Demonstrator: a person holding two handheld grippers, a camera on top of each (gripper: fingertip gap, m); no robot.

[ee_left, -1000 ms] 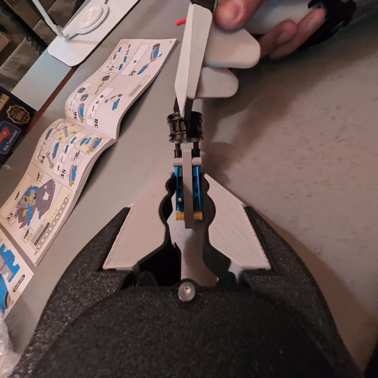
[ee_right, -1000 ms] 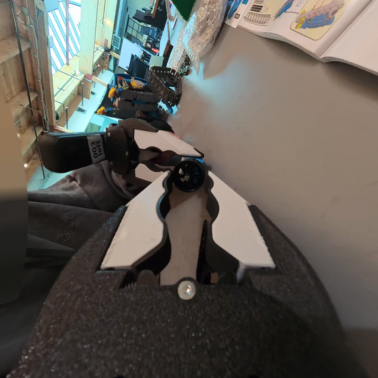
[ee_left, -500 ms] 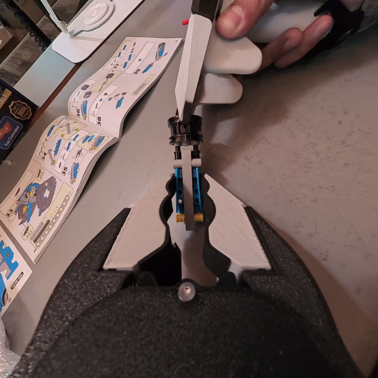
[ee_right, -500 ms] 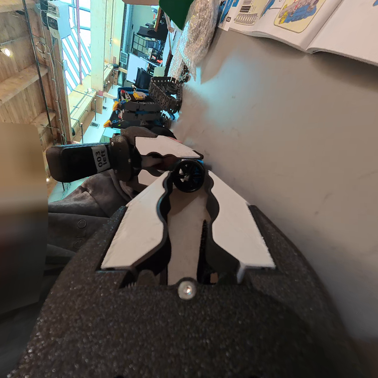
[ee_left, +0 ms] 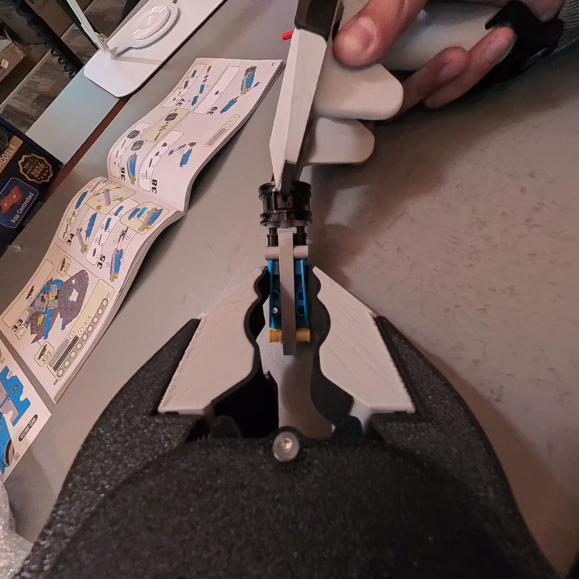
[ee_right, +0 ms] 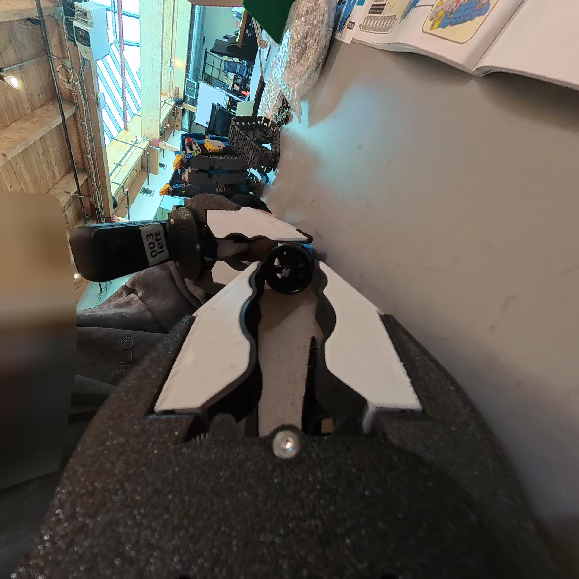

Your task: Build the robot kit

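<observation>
The left tool (ee_left: 288,300) is narrowed onto a small blue-and-grey brick assembly (ee_left: 288,300) that juts forward from between its fingers, black pins at its far end entering a black wheel (ee_left: 284,205). The right tool (ee_right: 289,275), closed narrow on that wheel, meets it head-on from ahead, a hand (ee_left: 407,47) behind it. Both hover just above the grey surface (ee_left: 454,250), an open instruction booklet (ee_left: 131,200) lying to the left tool's left; a skewed push could, I judge, jam the pins, or twist the assembly loose from either grip and drop it.
</observation>
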